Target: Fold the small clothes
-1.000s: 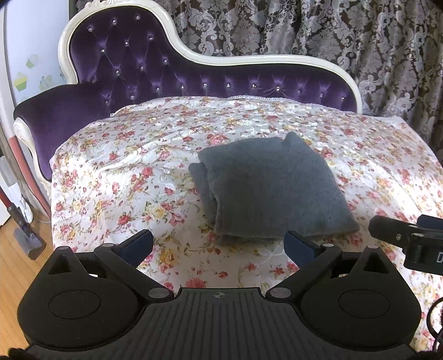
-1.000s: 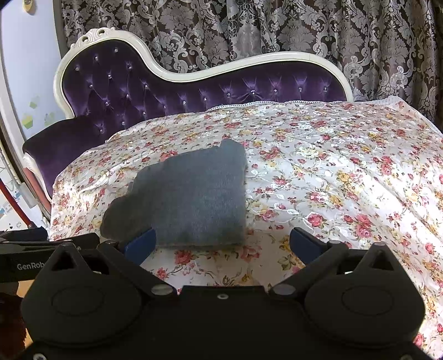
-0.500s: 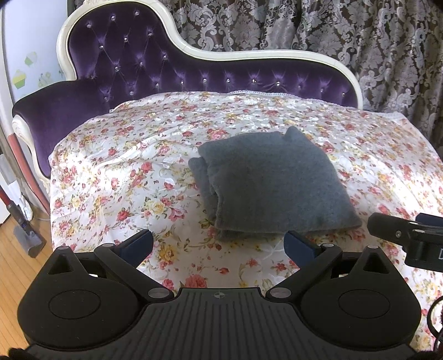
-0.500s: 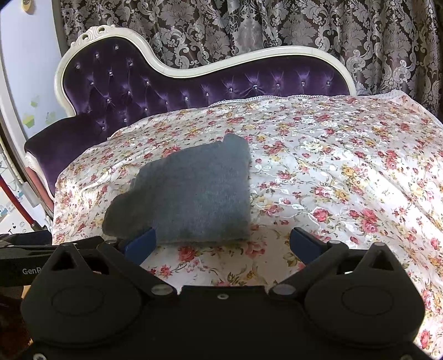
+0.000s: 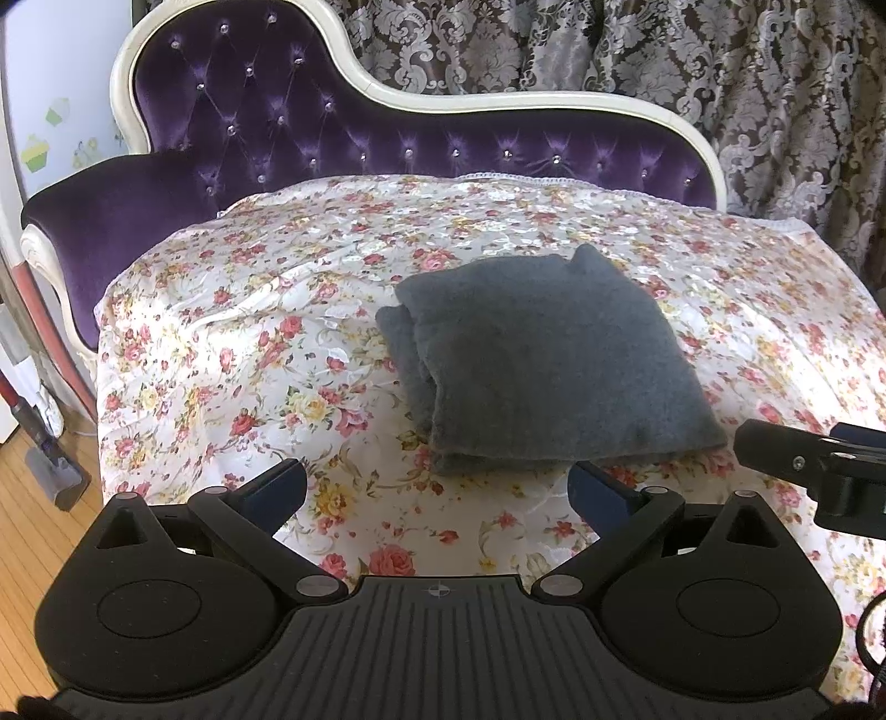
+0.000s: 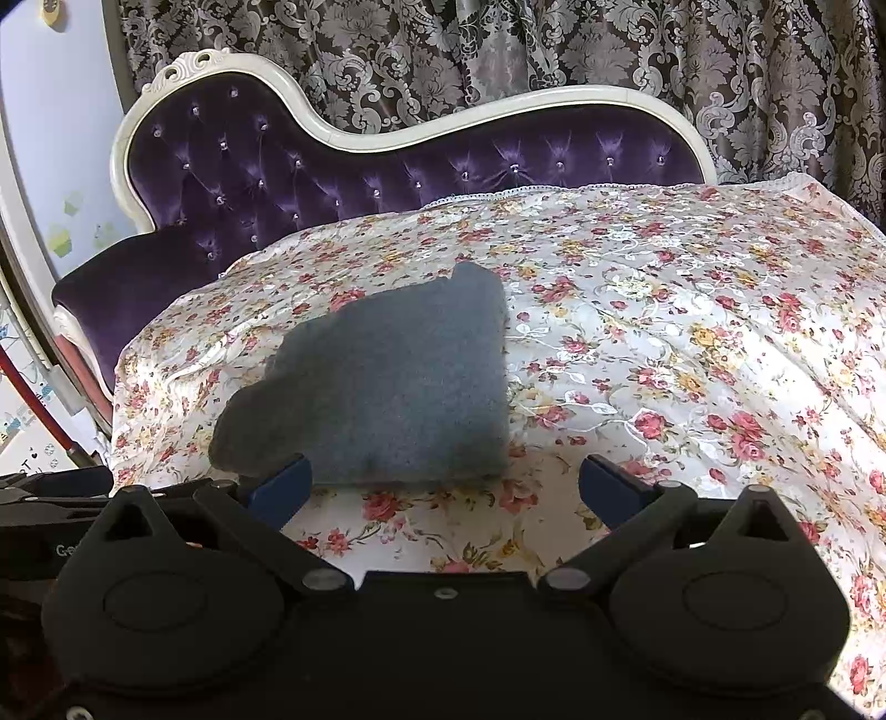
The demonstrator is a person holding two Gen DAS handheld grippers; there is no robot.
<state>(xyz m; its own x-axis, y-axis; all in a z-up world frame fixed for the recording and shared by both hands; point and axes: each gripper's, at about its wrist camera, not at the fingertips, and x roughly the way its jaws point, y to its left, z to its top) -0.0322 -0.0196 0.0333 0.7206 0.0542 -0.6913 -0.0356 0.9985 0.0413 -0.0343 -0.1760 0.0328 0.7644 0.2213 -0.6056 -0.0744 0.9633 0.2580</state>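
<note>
A folded dark grey fleece garment (image 5: 548, 360) lies flat on the floral cloth (image 5: 249, 343) that covers the sofa seat. It also shows in the right wrist view (image 6: 387, 387). My left gripper (image 5: 437, 493) is open and empty, just short of the garment's near edge. My right gripper (image 6: 443, 487) is open and empty, with its left fingertip (image 6: 279, 490) at the garment's near edge. The right gripper's body (image 5: 819, 459) shows at the right edge of the left wrist view.
A purple tufted sofa back (image 5: 332, 133) with a white frame rises behind the seat. Patterned curtains (image 6: 554, 50) hang behind it. Wooden floor (image 5: 27, 526) and a vacuum head lie to the left of the seat.
Both grippers have drawn back a little from the folded garment and tilted slightly. The garment has not moved.
</note>
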